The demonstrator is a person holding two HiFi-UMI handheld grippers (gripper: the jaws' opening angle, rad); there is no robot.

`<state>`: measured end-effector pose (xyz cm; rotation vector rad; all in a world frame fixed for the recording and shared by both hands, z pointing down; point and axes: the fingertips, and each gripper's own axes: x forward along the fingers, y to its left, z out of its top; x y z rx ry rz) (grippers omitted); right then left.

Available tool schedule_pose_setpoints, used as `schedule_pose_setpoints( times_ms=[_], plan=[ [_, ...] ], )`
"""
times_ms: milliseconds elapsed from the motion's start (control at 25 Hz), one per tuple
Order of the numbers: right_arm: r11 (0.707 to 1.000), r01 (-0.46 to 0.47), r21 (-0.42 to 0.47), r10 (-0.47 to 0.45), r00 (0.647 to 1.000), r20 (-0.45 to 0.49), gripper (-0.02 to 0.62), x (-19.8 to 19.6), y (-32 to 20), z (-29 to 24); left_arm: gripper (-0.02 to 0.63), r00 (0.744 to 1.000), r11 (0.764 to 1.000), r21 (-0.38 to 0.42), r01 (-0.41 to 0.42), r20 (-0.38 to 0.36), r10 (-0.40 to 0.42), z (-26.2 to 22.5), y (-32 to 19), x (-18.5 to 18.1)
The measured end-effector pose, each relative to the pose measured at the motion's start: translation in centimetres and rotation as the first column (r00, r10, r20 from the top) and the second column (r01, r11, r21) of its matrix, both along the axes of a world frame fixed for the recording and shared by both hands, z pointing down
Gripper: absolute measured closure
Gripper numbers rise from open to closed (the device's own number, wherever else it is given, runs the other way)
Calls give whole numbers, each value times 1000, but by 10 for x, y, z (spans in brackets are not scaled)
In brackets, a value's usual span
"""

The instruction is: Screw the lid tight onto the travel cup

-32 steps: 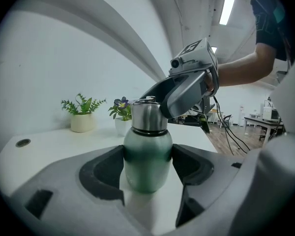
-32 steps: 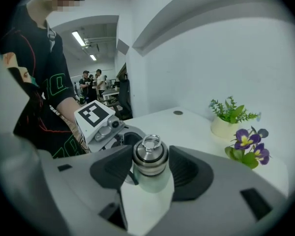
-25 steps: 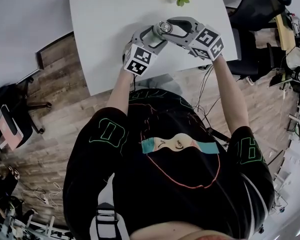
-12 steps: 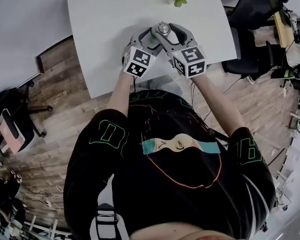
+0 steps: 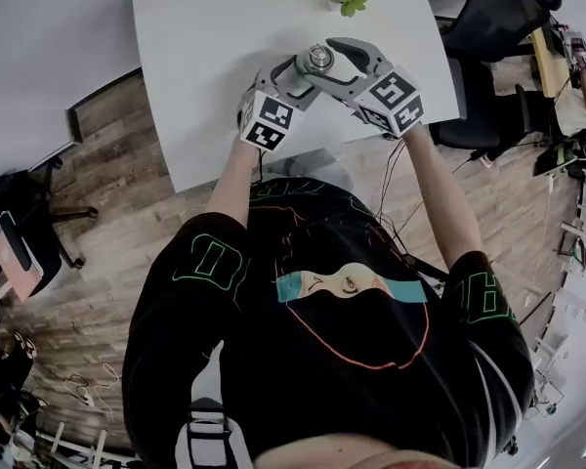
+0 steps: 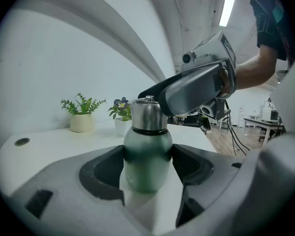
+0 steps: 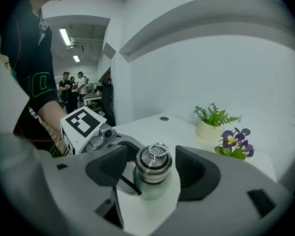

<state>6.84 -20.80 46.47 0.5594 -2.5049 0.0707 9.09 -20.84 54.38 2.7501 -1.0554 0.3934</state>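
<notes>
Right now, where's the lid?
The lid sits on the cup by the table's near edge, upper middle of the head view. The left gripper clamps the cup; the right gripper's jaws have just been opening and flank the lid.

The person wears a black short-sleeved T-shirt [image 5: 273, 389] with a green outlined numeral on each sleeve [image 5: 210, 259] and a chest print [image 5: 352, 286] of a teal band inside a thin red outline. The grey moulded-plastic left gripper [image 6: 147, 168] and right gripper [image 7: 152, 173] have smooth, curved shells with dark recessed pads [image 6: 101, 173] on their inner faces. Each carries a white cube [image 5: 269, 120] printed with black square markers.
</notes>
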Motion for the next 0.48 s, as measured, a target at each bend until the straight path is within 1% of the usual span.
schedule_pose_setpoints(
  times_ms=[80, 160, 200, 280, 360, 480],
  plan=[
    [995, 97, 11, -95, 990, -106, 284, 3, 1, 7, 287, 1000, 1000, 0, -3, -1, 3, 0, 0, 0],
    [982, 187, 12, -181, 964, -197, 304, 3, 2, 13, 287, 1000, 1000, 0, -9, 0, 9, 0, 1, 1],
    [975, 220, 2, -214, 951, -224, 307, 3, 3, 15, 287, 1000, 1000, 0, -12, 1, 12, 1, 0, 2],
    [965, 260, -31, -260, 934, -244, 344, 4, 3, 17, 287, 1000, 1000, 0, -18, 4, 18, 1, 0, 2],
    [961, 272, -57, -277, 927, -252, 351, 6, 3, 18, 287, 1000, 1000, 1, -23, 4, 23, 1, -1, 2],
    [965, 258, -47, -262, 936, -234, 353, 2, 3, 16, 287, 1000, 1000, 3, -25, 3, 25, 0, 0, 0]
  ],
)
